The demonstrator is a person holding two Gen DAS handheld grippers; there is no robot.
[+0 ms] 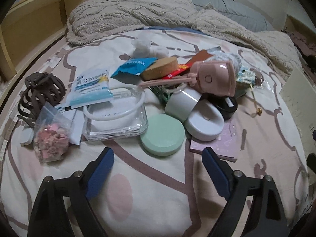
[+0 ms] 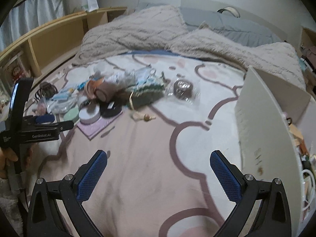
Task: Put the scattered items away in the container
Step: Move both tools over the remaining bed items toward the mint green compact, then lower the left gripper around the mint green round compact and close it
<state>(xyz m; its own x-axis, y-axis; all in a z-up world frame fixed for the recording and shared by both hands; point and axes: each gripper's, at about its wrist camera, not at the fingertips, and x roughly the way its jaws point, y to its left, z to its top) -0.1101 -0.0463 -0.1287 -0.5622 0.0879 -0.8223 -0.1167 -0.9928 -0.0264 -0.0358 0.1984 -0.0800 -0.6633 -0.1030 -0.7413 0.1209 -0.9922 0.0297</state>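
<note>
Scattered items lie piled on the bed sheet. In the left wrist view my left gripper (image 1: 158, 154) is open, hanging just short of a mint green round case (image 1: 163, 134), with nothing between its pads. Beside that case are a white round case (image 1: 204, 121), a glass dish (image 1: 116, 126), a pink device (image 1: 215, 78), a cork disc (image 1: 160, 68) and a brown hair claw (image 1: 42, 96). My right gripper (image 2: 159, 155) is open over bare sheet, well short of the pile. The white container (image 2: 262, 118) stands to its right.
A fluffy beige blanket (image 2: 150, 31) is bunched behind the pile. A wooden shelf headboard (image 2: 49, 37) runs along the left. A bag of pink bits (image 1: 51, 140) and a purple notebook (image 1: 225, 144) flank the green case. A hand (image 2: 8, 158) holds the left gripper's handle.
</note>
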